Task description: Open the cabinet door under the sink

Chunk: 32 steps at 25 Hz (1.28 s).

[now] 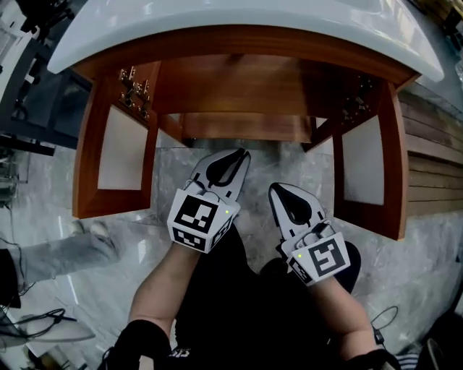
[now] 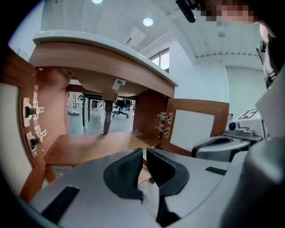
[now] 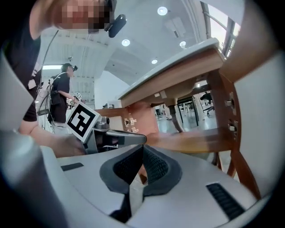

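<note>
The wooden cabinet under the white sink top (image 1: 253, 14) stands with both doors swung wide: the left door (image 1: 119, 148) and the right door (image 1: 362, 162). Its inside shelf (image 1: 246, 126) is bare, and a drain pipe (image 2: 107, 116) hangs above it. My left gripper (image 1: 241, 153) hovers in front of the opening, jaws a narrow slit apart with nothing between them (image 2: 144, 151). My right gripper (image 1: 277, 188) sits beside it, a little nearer to me, with its jaws shut and empty (image 3: 142, 147). Neither gripper touches a door.
Metal hinges (image 1: 136, 90) stick out from the inner left wall. A person's leg and shoe (image 1: 65, 249) lie on the marble floor at left, with cables (image 1: 43, 321) nearby. Wooden planks (image 1: 434, 166) run along the right. Another person (image 3: 60, 98) stands in the background.
</note>
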### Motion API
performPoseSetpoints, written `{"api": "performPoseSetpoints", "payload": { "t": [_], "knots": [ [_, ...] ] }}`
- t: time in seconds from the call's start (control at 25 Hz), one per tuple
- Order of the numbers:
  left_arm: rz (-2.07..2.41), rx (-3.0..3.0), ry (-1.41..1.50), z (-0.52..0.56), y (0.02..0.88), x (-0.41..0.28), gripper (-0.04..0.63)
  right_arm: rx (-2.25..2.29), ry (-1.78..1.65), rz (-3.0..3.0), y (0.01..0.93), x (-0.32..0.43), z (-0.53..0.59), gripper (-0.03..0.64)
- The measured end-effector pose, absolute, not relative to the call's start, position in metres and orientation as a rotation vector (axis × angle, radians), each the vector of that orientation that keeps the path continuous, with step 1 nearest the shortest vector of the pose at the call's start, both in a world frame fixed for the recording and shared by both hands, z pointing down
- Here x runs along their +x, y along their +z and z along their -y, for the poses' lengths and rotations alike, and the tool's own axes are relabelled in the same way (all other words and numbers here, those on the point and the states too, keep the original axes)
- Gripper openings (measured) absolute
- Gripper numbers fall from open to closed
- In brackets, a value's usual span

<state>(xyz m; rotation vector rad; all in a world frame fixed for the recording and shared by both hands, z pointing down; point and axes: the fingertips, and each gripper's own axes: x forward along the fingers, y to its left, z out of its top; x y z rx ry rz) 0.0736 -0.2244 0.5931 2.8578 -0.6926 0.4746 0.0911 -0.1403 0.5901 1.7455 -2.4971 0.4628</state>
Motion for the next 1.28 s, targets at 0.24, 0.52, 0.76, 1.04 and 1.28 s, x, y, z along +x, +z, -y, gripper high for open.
{"api": "performPoseSetpoints", "payload": {
  "t": [0.24, 0.52, 0.76, 1.04, 1.28],
  "knots": [
    [0.801, 2.846, 0.554, 0.215, 0.521, 0.058, 0.037, 1.642, 0.489, 2.531, 0.505, 0.075, 0.145, 0.014],
    [0.809, 2.821, 0.521, 0.2, 0.383, 0.044, 0.035, 1.736, 0.47, 2.425, 0.364, 0.093, 0.122, 0.014],
    [0.808, 2.822, 0.536, 0.177, 0.261, 0.02, 0.034, 1.793, 0.465, 2.394, 0.239, 0.093, 0.089, 0.012],
    [0.827, 2.828, 0.5, 0.156, 0.164, -0.013, 0.034, 1.831, 0.452, 2.403, 0.147, 0.073, 0.064, 0.012],
    [0.824, 2.85, 0.456, 0.146, 0.113, -0.043, 0.034, 1.881, 0.417, 2.388, 0.104, 0.053, 0.056, 0.012]
  ]
}}
